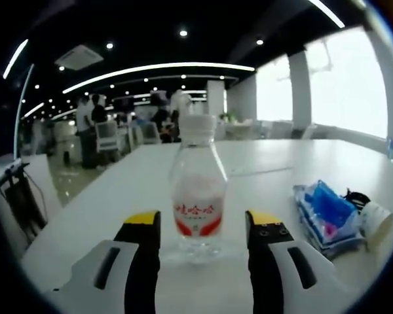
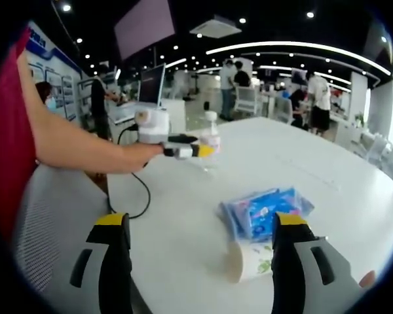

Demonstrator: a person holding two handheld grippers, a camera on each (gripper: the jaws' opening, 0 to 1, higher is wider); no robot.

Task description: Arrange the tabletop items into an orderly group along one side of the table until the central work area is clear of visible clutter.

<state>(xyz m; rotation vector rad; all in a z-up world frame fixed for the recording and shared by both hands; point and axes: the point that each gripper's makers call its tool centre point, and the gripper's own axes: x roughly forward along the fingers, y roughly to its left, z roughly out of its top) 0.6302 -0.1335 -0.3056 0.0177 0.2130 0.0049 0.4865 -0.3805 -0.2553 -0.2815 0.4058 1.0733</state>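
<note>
A clear plastic bottle [image 1: 198, 190] with a white cap and a red label stands upright on the white table [image 1: 118, 196]. My left gripper [image 1: 202, 226] is open, its yellow-tipped jaws on either side of the bottle's base without closing on it. To the right lie a blue tissue pack [image 1: 329, 216] and a white paper cup [image 1: 374, 219] on its side. In the right gripper view my right gripper [image 2: 200, 229] is open above the table [image 2: 177, 248], with the tissue pack [image 2: 265, 210] and the cup [image 2: 252, 260] by its right jaw. The left gripper [image 2: 206, 151] meets the bottle [image 2: 210, 137] further off.
A black cable [image 2: 139, 196] trails over the table edge near the person's arm [image 2: 78, 152]. A grey mesh chair [image 2: 49, 229] stands at the left. Monitors, desks and several people fill the office behind the table.
</note>
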